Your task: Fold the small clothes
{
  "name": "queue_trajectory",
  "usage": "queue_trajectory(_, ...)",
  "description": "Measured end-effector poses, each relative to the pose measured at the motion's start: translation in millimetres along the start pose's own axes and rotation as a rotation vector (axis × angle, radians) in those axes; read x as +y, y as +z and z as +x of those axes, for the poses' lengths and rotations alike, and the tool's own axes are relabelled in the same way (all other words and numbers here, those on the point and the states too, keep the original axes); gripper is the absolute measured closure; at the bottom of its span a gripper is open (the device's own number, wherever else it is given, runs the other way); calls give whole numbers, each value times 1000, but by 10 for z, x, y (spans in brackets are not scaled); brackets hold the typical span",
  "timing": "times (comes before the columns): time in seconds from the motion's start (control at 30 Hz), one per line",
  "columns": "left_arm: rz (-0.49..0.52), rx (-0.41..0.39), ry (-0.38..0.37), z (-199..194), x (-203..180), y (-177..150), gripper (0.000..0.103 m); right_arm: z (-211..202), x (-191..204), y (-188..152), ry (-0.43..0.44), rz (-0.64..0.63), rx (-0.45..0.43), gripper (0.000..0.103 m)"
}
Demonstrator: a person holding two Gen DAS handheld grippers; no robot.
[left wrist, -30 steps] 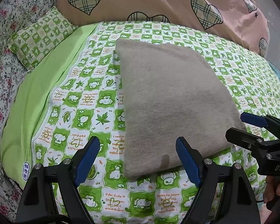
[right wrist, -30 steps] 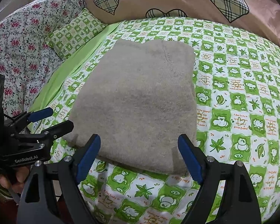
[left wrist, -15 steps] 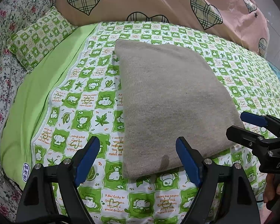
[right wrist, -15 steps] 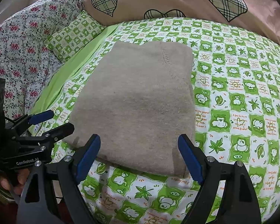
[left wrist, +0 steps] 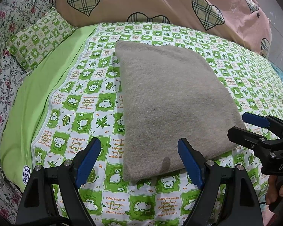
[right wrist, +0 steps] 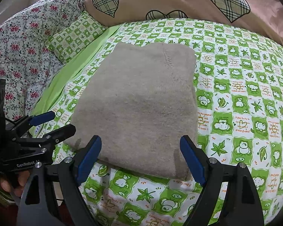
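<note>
A folded grey knit garment (left wrist: 171, 101) lies flat as a neat rectangle on the green-and-white checked bedsheet (left wrist: 84, 101); it also shows in the right wrist view (right wrist: 139, 103). My left gripper (left wrist: 139, 162) is open and empty, just short of the garment's near left corner. My right gripper (right wrist: 141, 160) is open and empty, at the garment's near edge without touching it. Each gripper shows in the other's view: the right one (left wrist: 241, 126) at the garment's right corner, the left one (right wrist: 56, 122) at its left corner.
A small green checked pillow (left wrist: 37, 39) and a floral quilt (left wrist: 1, 56) lie at the far left. A pink quilt with plaid hearts (left wrist: 151, 1) is bunched along the back. A plain green sheet strip (left wrist: 39, 94) runs along the left of the bed.
Both grippers have drawn back slightly from the garment and stay open. The garment has not moved.
</note>
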State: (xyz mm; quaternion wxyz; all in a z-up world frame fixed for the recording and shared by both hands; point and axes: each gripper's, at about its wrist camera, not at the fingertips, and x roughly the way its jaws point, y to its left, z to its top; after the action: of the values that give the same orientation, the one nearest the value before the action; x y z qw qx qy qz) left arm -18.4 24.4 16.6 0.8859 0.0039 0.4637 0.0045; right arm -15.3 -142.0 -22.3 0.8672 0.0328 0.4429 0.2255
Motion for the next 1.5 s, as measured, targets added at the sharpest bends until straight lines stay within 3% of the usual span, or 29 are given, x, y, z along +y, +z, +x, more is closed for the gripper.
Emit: queue_trajectory(1.5, 20, 3, -12, 76, 8, 132, 19, 45, -87, 101, 2, 34, -5, 17)
